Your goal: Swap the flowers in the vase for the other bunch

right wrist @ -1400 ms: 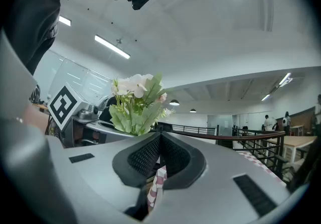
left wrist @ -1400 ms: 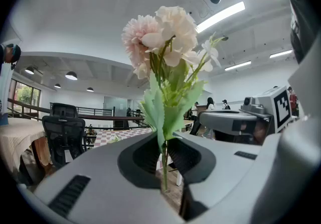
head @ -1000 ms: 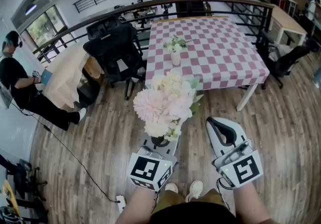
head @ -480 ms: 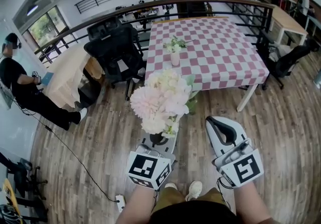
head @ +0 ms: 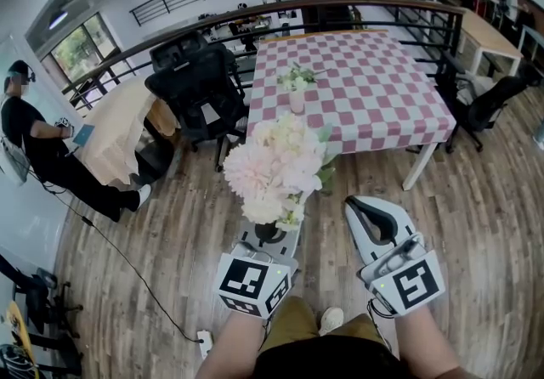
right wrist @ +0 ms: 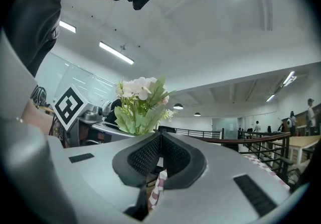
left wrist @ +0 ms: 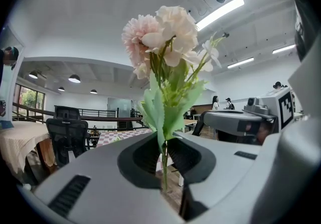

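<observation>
The bunch [head: 276,169], pink and cream heads over green leaves, stands upright in the left gripper [head: 268,237]. Its jaws are closed on the thin stems [left wrist: 163,168] low down, so all the weight of the heads sits above the grip. It is held over the floor [head: 195,233], well short of the table [head: 382,71]. The vase [head: 297,99] stands on the table near its front left part with the old flowers [head: 297,76] in it. Judged from this, the swap itself has not begun.

The likeliest trouble is the pinch. A top-heavy bunch held so low could swivel or lean in the jaws. A stem might also slide out, because the left gripper view does not show whether every stem is caught or only the front one.

The right gripper [head: 361,206] has its jaws together with nothing between them. It will probably have to pull the old flowers out. The vase looks small and light, and with the left gripper busy nothing would steady it, so a snagged stem could lift or topple it.

The wide heads also hide part of the way ahead in the head view. They could brush the vase or the chair [head: 200,88] beside the table's left corner on the approach.
</observation>
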Demonstrator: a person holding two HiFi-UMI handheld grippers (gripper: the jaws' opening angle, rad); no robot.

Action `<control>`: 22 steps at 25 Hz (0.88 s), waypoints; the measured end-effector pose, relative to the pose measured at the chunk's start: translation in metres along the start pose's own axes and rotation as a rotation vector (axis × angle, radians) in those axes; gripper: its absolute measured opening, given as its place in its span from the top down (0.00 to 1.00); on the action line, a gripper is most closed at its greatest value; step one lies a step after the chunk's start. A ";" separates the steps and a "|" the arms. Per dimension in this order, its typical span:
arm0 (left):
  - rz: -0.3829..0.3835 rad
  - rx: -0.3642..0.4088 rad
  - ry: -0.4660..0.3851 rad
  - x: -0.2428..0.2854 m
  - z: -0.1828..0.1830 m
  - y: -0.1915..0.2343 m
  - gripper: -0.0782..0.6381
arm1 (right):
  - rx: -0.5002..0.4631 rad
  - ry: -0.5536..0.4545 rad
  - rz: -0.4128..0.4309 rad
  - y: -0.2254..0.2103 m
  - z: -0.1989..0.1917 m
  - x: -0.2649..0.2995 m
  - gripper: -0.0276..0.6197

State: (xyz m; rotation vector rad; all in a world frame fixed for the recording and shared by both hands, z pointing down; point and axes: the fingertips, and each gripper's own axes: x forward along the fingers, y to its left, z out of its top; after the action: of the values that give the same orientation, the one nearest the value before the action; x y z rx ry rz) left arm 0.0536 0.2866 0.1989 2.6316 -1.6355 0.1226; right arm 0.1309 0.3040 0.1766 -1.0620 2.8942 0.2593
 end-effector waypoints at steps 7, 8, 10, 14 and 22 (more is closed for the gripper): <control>-0.008 0.004 -0.010 0.015 0.002 0.003 0.82 | -0.008 0.004 -0.003 -0.009 -0.004 0.005 0.91; -0.010 0.003 -0.011 0.019 0.004 0.005 0.82 | -0.013 0.006 -0.004 -0.011 -0.004 0.008 0.91; -0.016 0.002 -0.015 0.027 0.006 0.010 0.82 | -0.022 0.008 -0.004 -0.015 -0.002 0.015 0.91; -0.022 0.014 -0.042 0.042 0.004 0.022 0.82 | -0.032 -0.020 -0.016 -0.024 -0.009 0.028 0.91; -0.027 0.053 -0.086 0.089 -0.007 0.058 0.82 | -0.076 -0.063 -0.026 -0.054 -0.035 0.077 0.91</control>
State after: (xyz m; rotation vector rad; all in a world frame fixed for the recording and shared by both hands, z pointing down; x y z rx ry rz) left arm 0.0402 0.1822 0.2133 2.7338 -1.6440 0.0528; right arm 0.1075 0.2085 0.1957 -1.0816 2.8330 0.3968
